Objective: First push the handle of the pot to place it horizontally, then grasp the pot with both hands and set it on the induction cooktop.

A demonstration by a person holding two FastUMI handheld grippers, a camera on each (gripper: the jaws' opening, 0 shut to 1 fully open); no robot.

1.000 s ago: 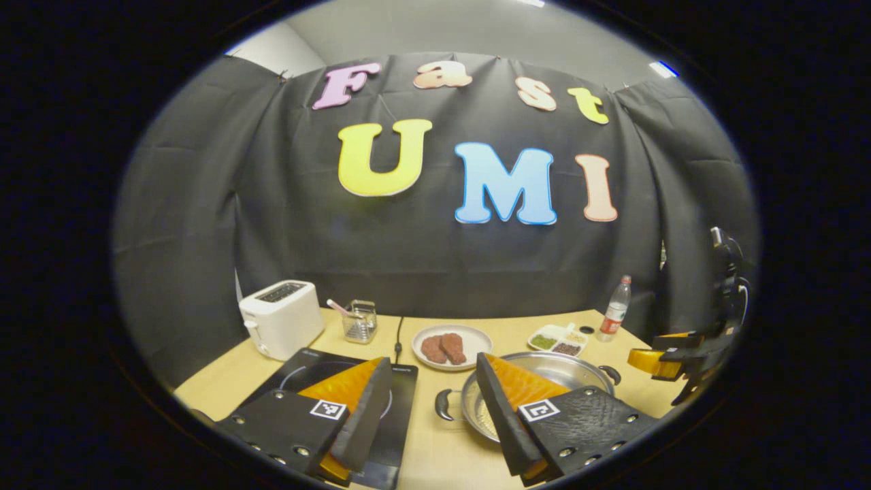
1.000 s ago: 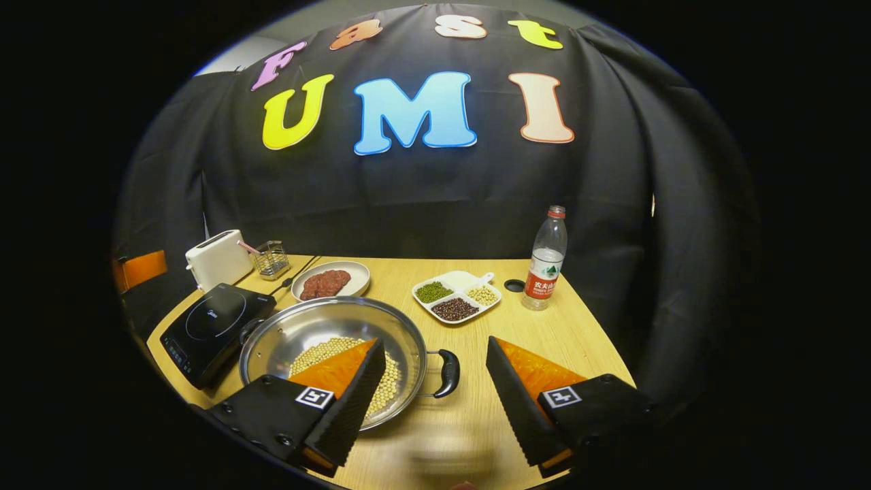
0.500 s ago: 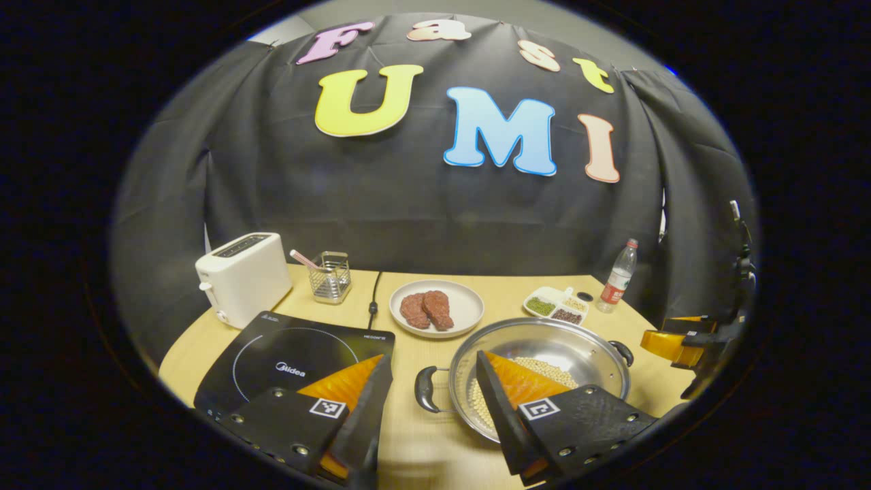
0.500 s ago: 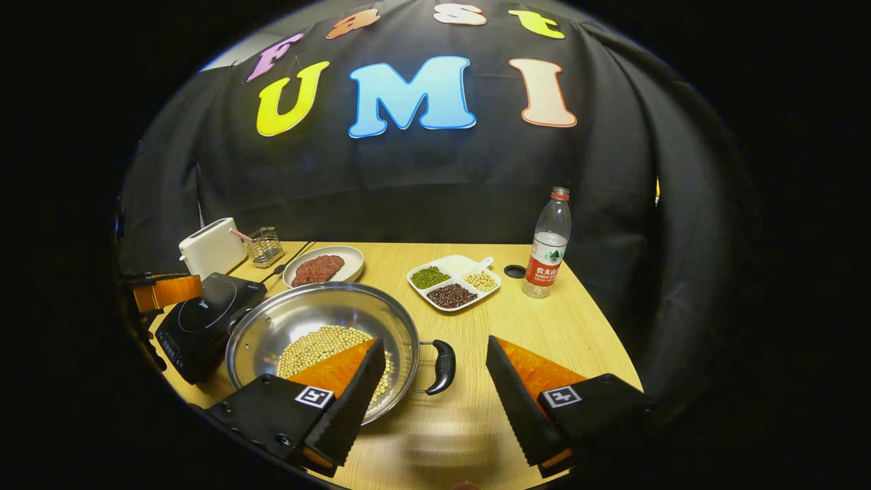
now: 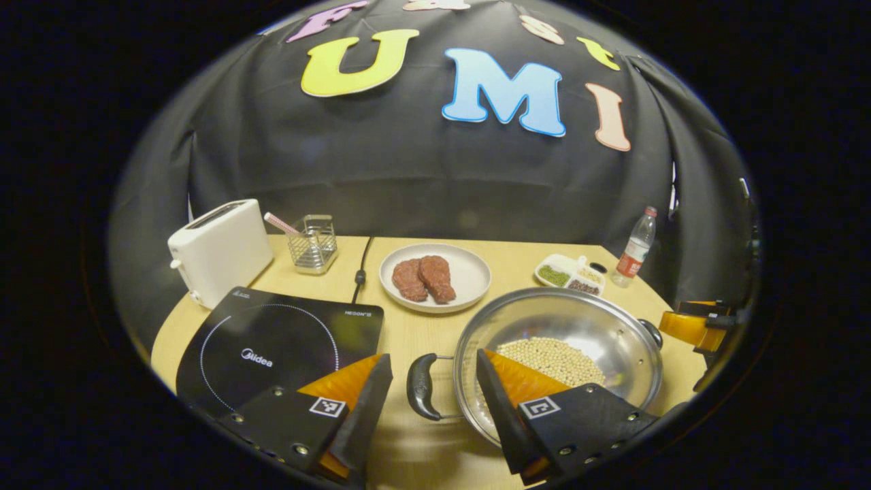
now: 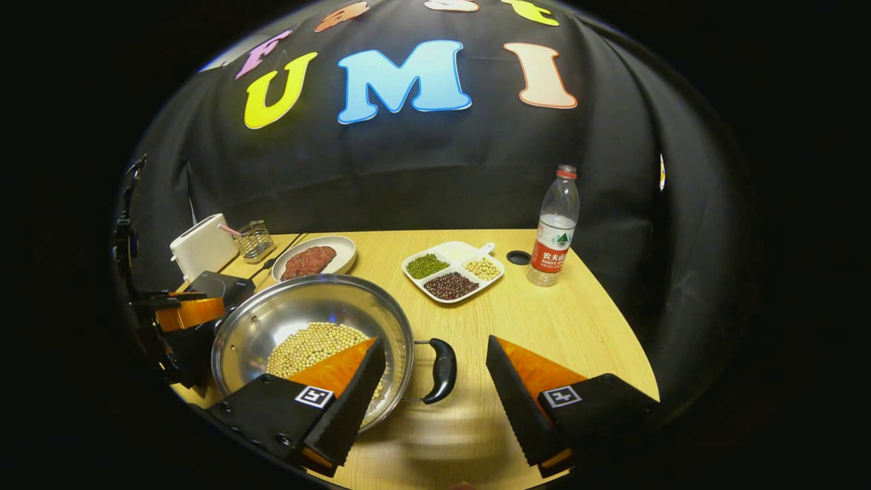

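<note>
The pot [image 5: 565, 340] sits on the table [image 6: 544, 320] just right of the cooktop [image 5: 272, 340], its two handles lying in a line across the table, side to side; beans [image 6: 306, 344] lie in it. The left gripper [image 5: 432, 401] is spread wide with the left handle [image 5: 418, 386] between its fingers, untouched. The right gripper [image 6: 435, 401] gapes likewise around the right handle [image 6: 442, 371]. Since a second ago both cameras have tipped downward and closer, and the handles now sit deeper between the fingers.

Both grippers hover with jaws spread wide, holding nothing. The left gripper [image 5: 430, 408] straddles the pot's left handle [image 5: 420, 386]; the right gripper [image 6: 435, 401] straddles its right handle [image 6: 441, 371].
</note>
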